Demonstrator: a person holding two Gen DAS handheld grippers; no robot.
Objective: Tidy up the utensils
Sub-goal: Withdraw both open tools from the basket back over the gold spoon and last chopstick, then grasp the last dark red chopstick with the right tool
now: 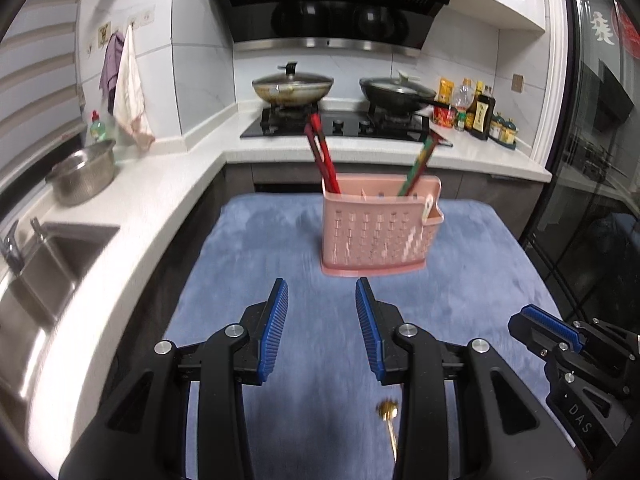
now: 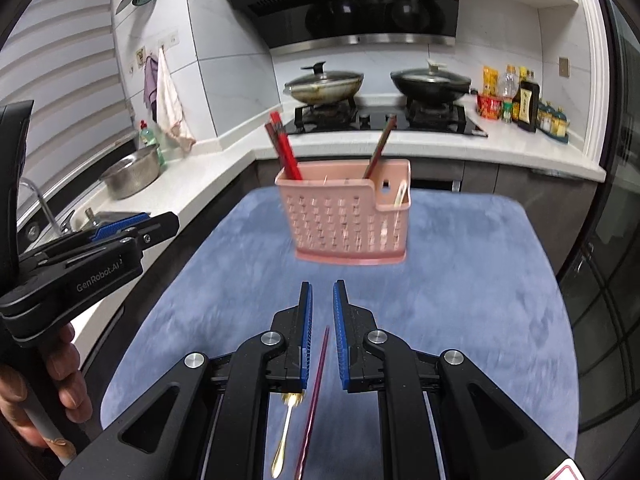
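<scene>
Your left gripper [image 1: 322, 292] gapes wide, right gripper [image 2: 322, 294] narrow, both empty. One pink caddy [image 2: 346, 216] at 12 o'clock; one gold fork [image 2: 286, 428], one chopstick [image 2: 316, 396] at 6.

We note a tabletop [image 2: 460, 320] under blue plush cloth. On it, toward the far edge, stands a pink perforated utensil holder [image 2: 348, 220]. At the near edge lie a gold fork [image 2: 286, 432] and, just beside it, a dark red chopstick [image 2: 316, 392].
</scene>
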